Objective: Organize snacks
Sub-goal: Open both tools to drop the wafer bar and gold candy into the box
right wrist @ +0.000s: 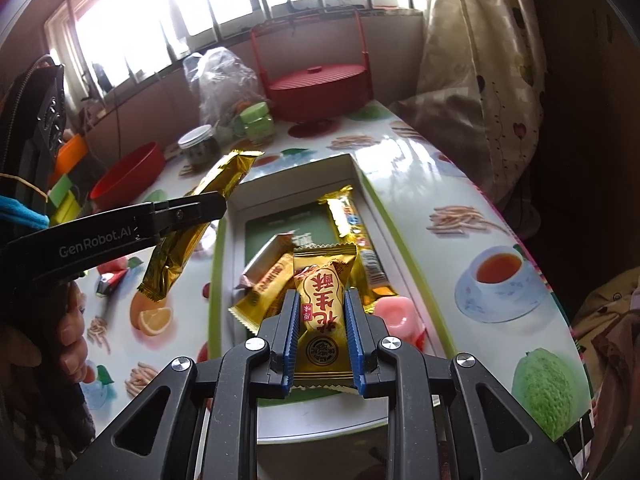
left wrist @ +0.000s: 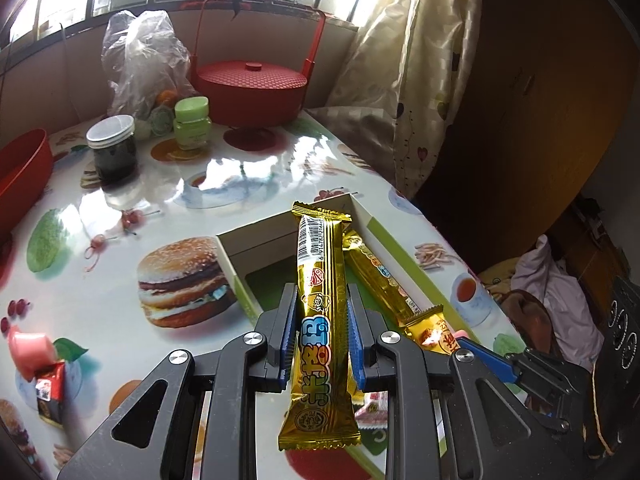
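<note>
My left gripper (left wrist: 322,300) is shut on a long gold snack bar (left wrist: 320,280) and holds it above the near left edge of the shallow white box (left wrist: 256,236); it shows from the side in the right wrist view (right wrist: 192,210). My right gripper (right wrist: 322,304) is shut on a small gold peanut candy packet (right wrist: 322,296) over the box's near end (right wrist: 296,172). The box holds another long gold bar (right wrist: 348,216), two small gold packets (right wrist: 268,280) and a pink jelly cup (right wrist: 396,312).
On the food-print tablecloth lie a pink jelly cup (left wrist: 30,350) and a red-black candy (left wrist: 50,396) at the left. Further back stand a dark jar (left wrist: 112,148), a green jar (left wrist: 192,120), a plastic bag (left wrist: 144,56), a red lidded basket (left wrist: 252,88) and a red bowl (left wrist: 20,176).
</note>
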